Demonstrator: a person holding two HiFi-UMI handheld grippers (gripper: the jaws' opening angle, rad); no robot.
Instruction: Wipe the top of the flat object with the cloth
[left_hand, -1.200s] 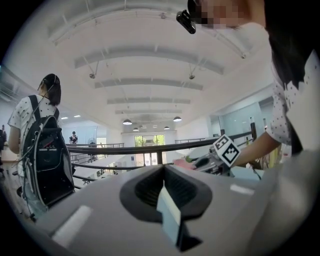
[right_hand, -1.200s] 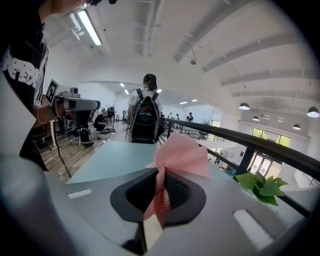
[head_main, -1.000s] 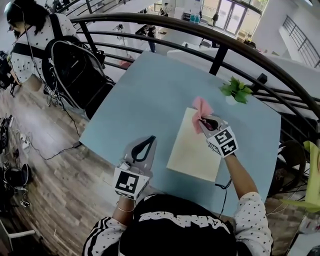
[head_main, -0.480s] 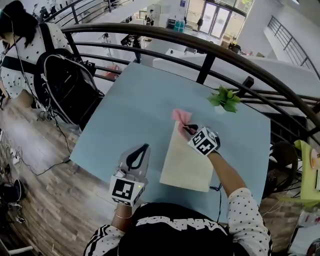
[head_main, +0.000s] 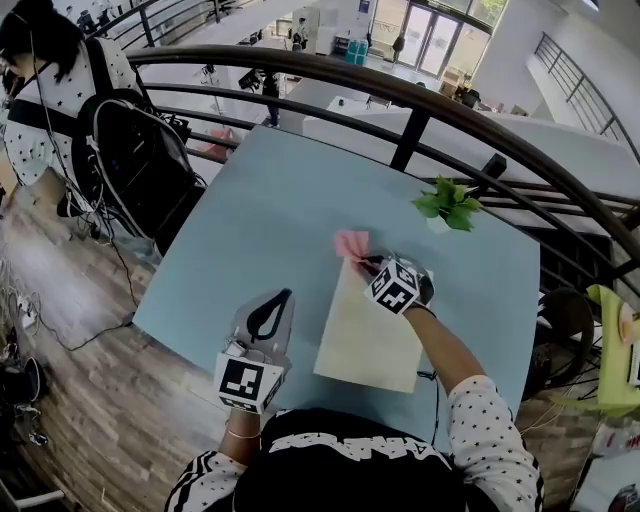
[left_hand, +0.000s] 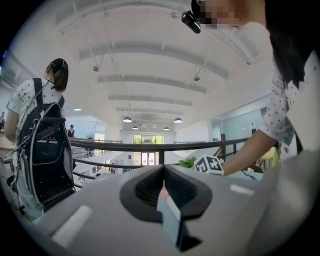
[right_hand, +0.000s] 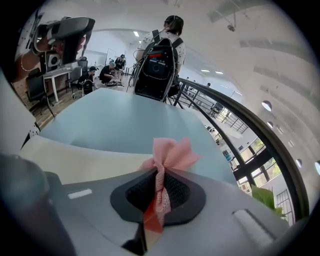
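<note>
Right now the right gripper (head_main: 368, 263) is pinching the pink cloth (head_main: 350, 243). In the right gripper view its jaws are squeezing together on a twisted strand of the fabric (right_hand: 159, 185), and the loose end is fanning out just beyond the jaw tips. Below and behind those tips, the cream flat object (head_main: 368, 340) is lying flat on the light blue table (head_main: 250, 225). The cloth is sitting at the object's far left corner, with part of the fan hanging past the edge over the table. Whether the fabric is actually pressing on the surface is hard to tell. In the right gripper view the object (right_hand: 75, 155) is stretching away to the left of the jaws.

Meanwhile the left gripper (head_main: 283, 298) is hovering over the near left part of the table, beside the flat object's left edge and well apart from the cloth. Its own view is showing the jaws (left_hand: 163, 172) pressed together with nothing between them. Ahead of them and to the right, the other gripper's marker cube is showing.

Beyond the right gripper's tips and off to their right, a small green plant (head_main: 446, 203) is standing near the table's far edge, with a dark curved railing (head_main: 420, 100) running behind it. Far to the left, a person wearing a black backpack (head_main: 135, 150) is standing on the wooden floor.
</note>
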